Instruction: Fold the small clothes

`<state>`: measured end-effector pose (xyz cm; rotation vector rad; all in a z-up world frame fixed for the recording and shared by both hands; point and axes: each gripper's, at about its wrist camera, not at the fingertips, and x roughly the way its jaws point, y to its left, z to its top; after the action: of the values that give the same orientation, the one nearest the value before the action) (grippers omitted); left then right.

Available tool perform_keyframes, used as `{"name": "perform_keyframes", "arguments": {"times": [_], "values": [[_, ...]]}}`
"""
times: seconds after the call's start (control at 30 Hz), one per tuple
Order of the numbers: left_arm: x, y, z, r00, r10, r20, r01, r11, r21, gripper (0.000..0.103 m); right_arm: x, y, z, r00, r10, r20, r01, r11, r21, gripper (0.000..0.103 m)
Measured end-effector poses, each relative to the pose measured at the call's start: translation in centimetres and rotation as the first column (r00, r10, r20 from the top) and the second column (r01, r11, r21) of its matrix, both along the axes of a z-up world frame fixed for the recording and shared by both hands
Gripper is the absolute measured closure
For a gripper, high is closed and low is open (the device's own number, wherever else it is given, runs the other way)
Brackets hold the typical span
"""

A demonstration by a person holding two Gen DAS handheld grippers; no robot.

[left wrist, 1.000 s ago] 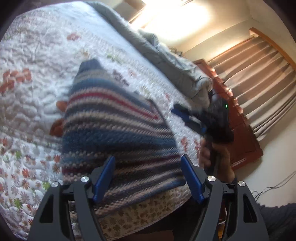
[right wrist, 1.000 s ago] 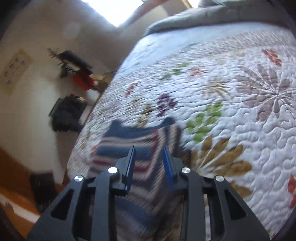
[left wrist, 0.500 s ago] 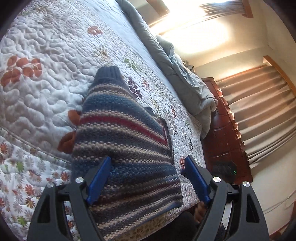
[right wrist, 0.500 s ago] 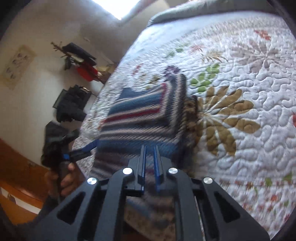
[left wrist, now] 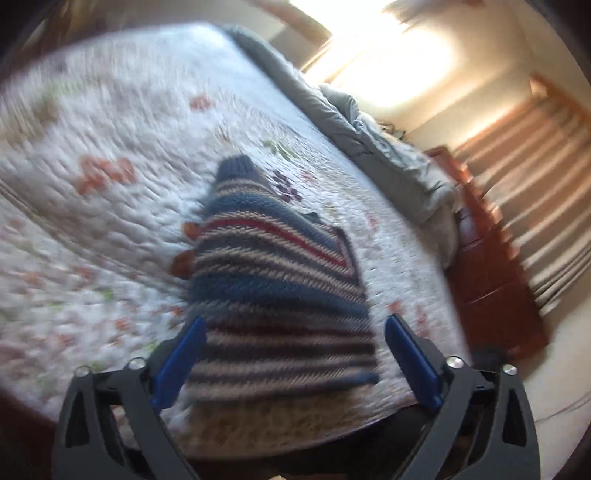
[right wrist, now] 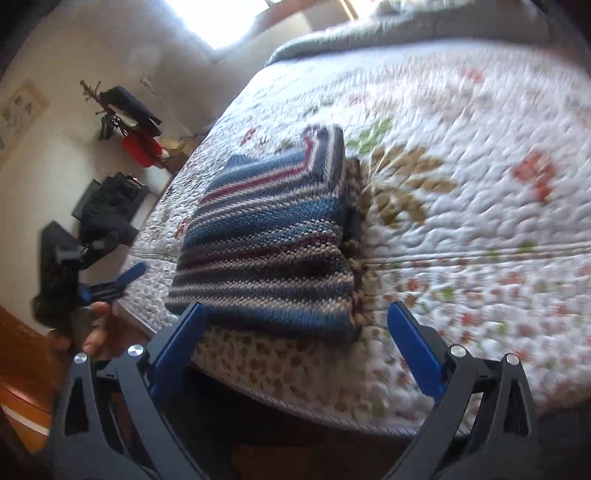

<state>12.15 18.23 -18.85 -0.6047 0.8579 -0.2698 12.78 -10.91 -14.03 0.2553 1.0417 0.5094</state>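
Now my right gripper (right wrist: 295, 317) and left gripper (left wrist: 293, 332) just opened wide, empty. Folded striped sweater (right wrist: 269, 240) lies at twelve o'clock on quilt (right wrist: 461, 221).

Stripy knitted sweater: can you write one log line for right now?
item: striped knitted sweater, folded on floral quilt | left gripper: jaws just opened, holds nothing | right gripper: jaws just opened, holds nothing

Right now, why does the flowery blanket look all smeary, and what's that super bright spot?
Left wrist view: the floral quilt is streaked with motion blur, the striped sweater a little sharper; the window is blown out white. Right wrist view: the quilt smears toward the right, the window glares, and the fisheye lens bends the bed's edge.
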Motion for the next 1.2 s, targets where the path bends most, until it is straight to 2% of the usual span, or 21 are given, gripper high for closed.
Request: {"name": "perform_keyframes", "arguments": {"times": [0.03, 0.1, 0.2, 0.23, 0.33, 0.4, 0.53, 0.67, 0.8, 1.2], "values": [[-1.8, -1.0, 1.2, 1.000, 0.003, 0.020, -0.005, 0.996, 0.084, 0.004, -1.5, 0.1, 1.1, 1.000, 0.002, 0.022, -0.001, 0.999, -0.048, 0.004], [-6.1, -3.7, 3.7, 0.997, 0.031, 0.066, -0.049, 0.959, 0.280, 0.004, -3.9, 0.2, 2.4, 0.998, -0.034, 0.049, 0.041, 0.990, -0.135, 0.003], [-11.1, -7.6, 6.0, 0.992, 0.032, 0.118, -0.084, 0.881, 0.466, 0.004, -7.5, 0.0, 4.7, 0.987, -0.106, 0.120, 0.131, 0.965, -0.226, 0.003], [-12.4, -8.5, 6.4, 0.992, 0.047, 0.119, -0.100, 0.865, 0.491, 0.004, -8.6, 0.0, 5.4, 0.984, -0.122, 0.130, 0.152, 0.953, -0.261, 0.003], [-14.7, -10.0, 7.1, 0.997, 0.048, 0.064, -0.073, 0.879, 0.472, 0.004, -11.1, -0.2, 7.4, 0.991, -0.081, 0.107, 0.108, 0.955, -0.276, 0.003], [-16.1, -10.5, 7.6, 0.996, 0.073, 0.051, -0.089, 0.863, 0.497, 0.004, -13.1, -0.5, 9.4, 0.979, -0.107, 0.173, 0.150, 0.954, -0.259, 0.003], [-18.7, -11.1, 9.4, 0.994, 0.061, 0.092, -0.099, 0.865, 0.492, 0.004, -15.8, -0.6, 12.6, 0.964, -0.119, 0.239, 0.178, 0.953, -0.245, 0.003], [-20.4, -11.6, 11.5, 0.986, 0.061, 0.155, -0.130, 0.867, 0.481, 0.004, -16.6, -0.6, 14.6, 0.958, -0.124, 0.257, 0.190, 0.950, -0.249, 0.003], [-20.8, -11.8, 11.9, 0.984, 0.070, 0.166, -0.139, 0.879, 0.455, 0.004, -17.2, -0.4, 15.2, 0.958, -0.112, 0.265, 0.184, 0.948, -0.261, 0.003], [-21.0, -12.8, 11.2, 0.988, 0.082, 0.132, -0.136, 0.870, 0.474, 0.004, -17.8, -0.1, 14.8, 0.959, -0.107, 0.264, 0.185, 0.939, -0.289, 0.003]]}}
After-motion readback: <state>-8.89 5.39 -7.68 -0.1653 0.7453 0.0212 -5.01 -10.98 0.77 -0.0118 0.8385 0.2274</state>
